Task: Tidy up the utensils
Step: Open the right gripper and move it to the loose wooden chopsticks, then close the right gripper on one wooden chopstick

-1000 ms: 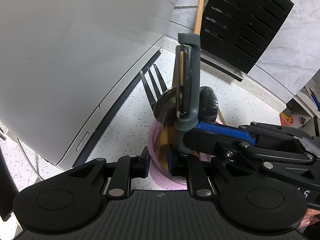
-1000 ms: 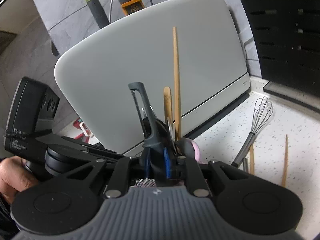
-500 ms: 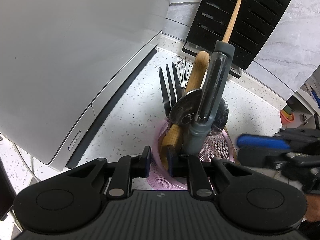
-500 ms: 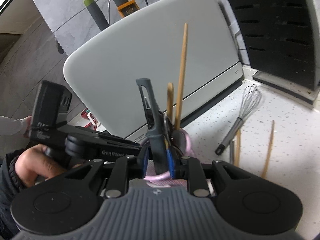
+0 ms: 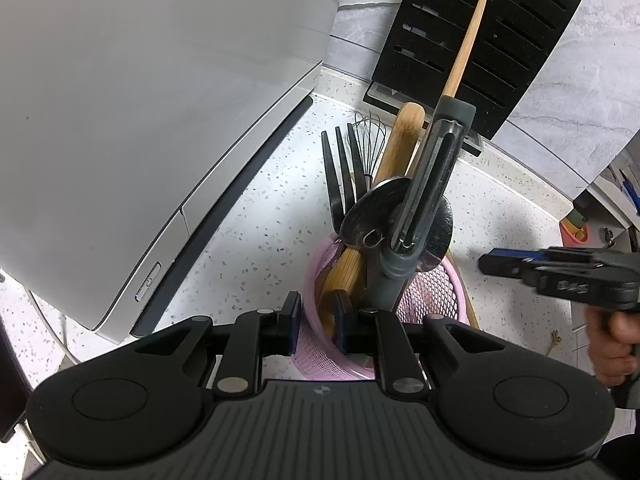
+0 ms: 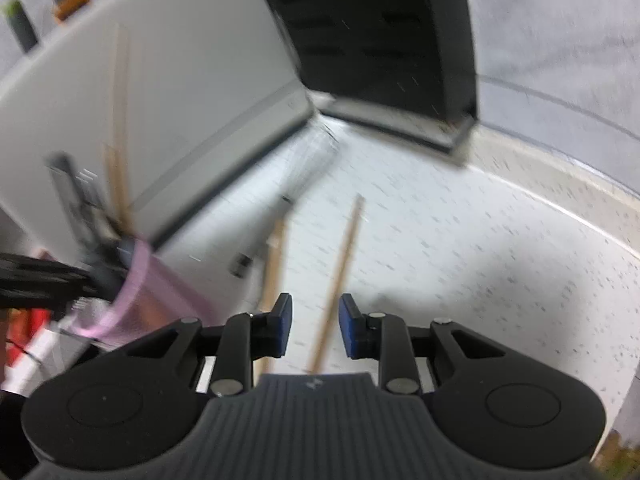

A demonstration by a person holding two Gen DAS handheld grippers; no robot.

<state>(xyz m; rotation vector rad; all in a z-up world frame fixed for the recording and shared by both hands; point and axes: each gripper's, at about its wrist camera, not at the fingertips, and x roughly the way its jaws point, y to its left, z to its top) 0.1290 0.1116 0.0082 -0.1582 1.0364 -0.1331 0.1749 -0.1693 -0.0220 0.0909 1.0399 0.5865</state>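
Pink mesh plastic holder (image 5: pixel 430 292) already holds grey peeler (image 5: pixel 428 200), black fork, spoons. Left gripper (image 5: pixel 316 322) pinches its near rim. Right gripper (image 6: pixel 314 330) unclenched, empty, above loose wooden chopstick (image 6: pixel 340 268); whisk left too.

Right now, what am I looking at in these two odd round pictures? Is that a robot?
No robot: a person holds a two-fingered claw in each hand, and each claw carries a wide-angle camera looking along its fingers.

The left camera shows the left claw pinching the rim of a pink basket, steadying it. In the basket stand a peeler, a black fork, a spoon and wooden utensils. The right claw shows at the right edge.

The right camera, blurred by motion, shows the right claw open and empty above a wooden chopstick lying on the speckled counter. A whisk lies there too.
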